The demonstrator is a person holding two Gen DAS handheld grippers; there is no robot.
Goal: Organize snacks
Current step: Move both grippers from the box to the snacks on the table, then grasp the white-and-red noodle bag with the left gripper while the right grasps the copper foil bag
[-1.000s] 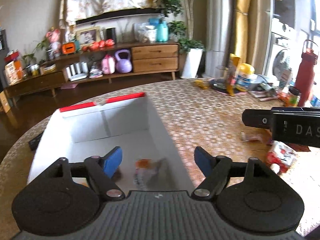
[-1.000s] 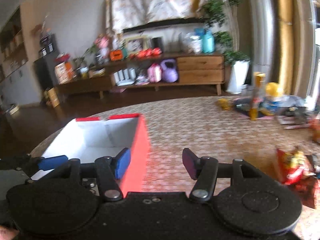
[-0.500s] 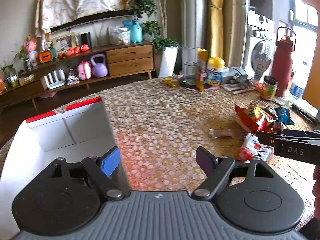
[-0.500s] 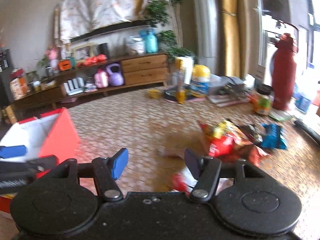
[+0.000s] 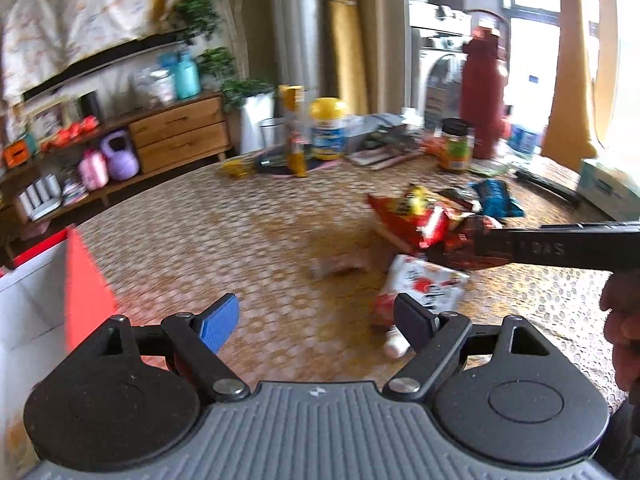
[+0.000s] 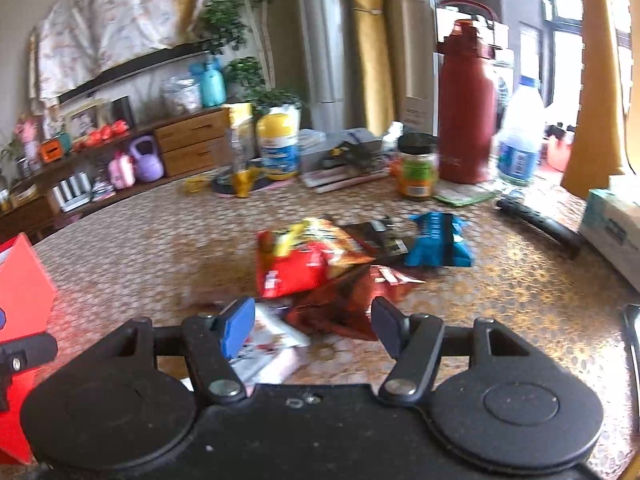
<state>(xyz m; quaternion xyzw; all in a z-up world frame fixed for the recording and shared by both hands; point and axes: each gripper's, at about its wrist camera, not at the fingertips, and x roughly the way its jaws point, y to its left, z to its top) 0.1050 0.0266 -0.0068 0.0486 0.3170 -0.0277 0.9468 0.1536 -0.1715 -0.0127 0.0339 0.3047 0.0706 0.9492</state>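
Left gripper [image 5: 316, 318] over patterned table [image 5: 224, 240], jaws wide apart, nothing between. Red-and-white box [image 5: 60, 276] at left edge, interior white. White-red snack packet [image 5: 424, 284] just ahead of right finger. Pile of red chip bags [image 5: 420, 220] and blue packet [image 5: 496, 198] beyond. Blurred small wrapper [image 5: 340, 266] left of pile. Right gripper [image 5: 560, 248] enters from right, side-on above pile, jaw state unclear. Red thermos [image 5: 482, 88] at far edge.

At the desk's [image 6: 160, 248] far edge we see a red flask [image 6: 466, 108], a clear water bottle [image 6: 520, 136], a green-labelled jar [image 6: 417, 166] and a yellow-lidded tub [image 6: 278, 142]. A tissue box [image 6: 612, 220] sits at the right edge, a black pen [image 6: 540, 226] just beside it.
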